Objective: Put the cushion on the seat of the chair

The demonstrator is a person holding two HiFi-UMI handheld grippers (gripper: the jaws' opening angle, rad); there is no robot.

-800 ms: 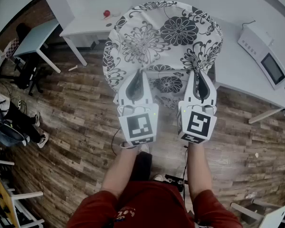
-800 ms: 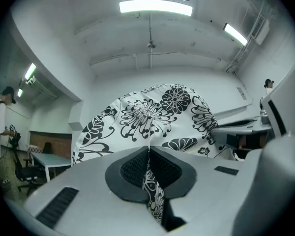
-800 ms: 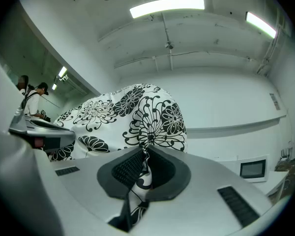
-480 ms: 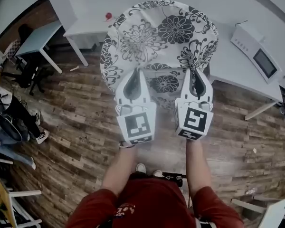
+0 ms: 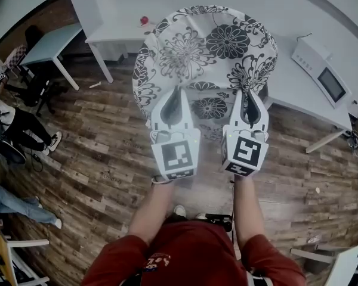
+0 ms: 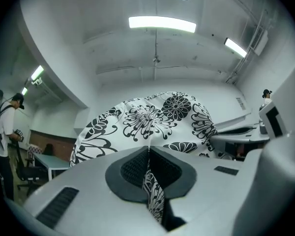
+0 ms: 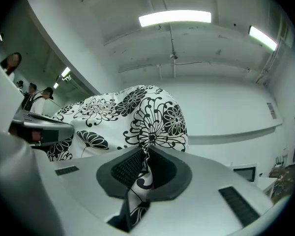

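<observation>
Cushion (image 5: 206, 46) was held up above the floor (image 5: 101, 136), left gripper (image 5: 177, 94) and right gripper (image 5: 248, 95) each clamped on its near hem. No chair in view. Best bet: equal grip, hands level, lower it flat.

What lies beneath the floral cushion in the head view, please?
Around the cushion, held by the left gripper and right gripper, wooden floor and a white table show. Whatever sits directly below is covered.

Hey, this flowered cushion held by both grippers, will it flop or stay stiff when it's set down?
Probably soft: the cushion bunches thin in the shut left gripper and right gripper. Likely light, as two edge pinches hold it up. Its puffed, rounded outline suggests little sagging.
</observation>
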